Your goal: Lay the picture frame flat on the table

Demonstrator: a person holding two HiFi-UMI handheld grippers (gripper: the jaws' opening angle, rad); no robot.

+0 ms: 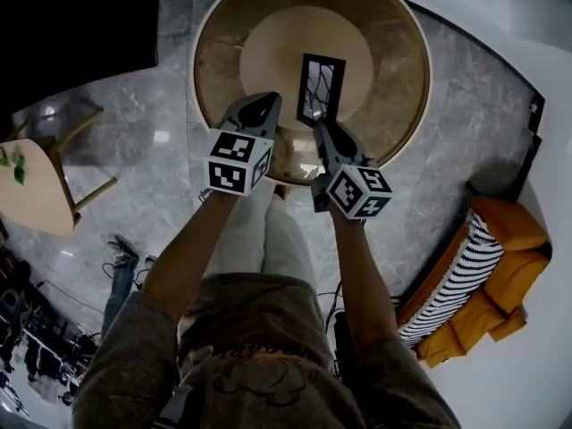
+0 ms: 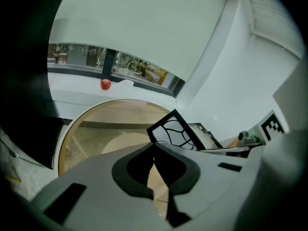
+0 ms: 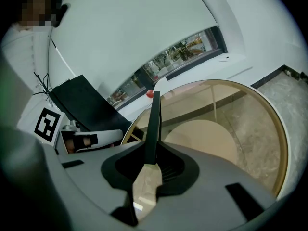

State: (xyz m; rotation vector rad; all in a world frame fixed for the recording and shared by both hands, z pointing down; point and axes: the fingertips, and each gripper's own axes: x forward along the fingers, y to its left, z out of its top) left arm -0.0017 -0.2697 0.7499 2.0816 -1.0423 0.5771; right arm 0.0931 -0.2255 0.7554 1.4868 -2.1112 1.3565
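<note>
Picture frame (image 1: 320, 88) upright over middle of round glass counter (image 1: 219, 56), near edge clamped in right tool (image 1: 322, 125); base contact with glass unclear. Left tool (image 1: 261, 107) just beside frame, jaws pressed together, nothing between them

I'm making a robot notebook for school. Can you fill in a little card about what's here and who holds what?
table: round, see-through top
picture frame: black, up on edge over the table, not flat yet
right gripper: shut on the picture frame's edge
left gripper: shut, nothing in it, beside the picture frame
</note>
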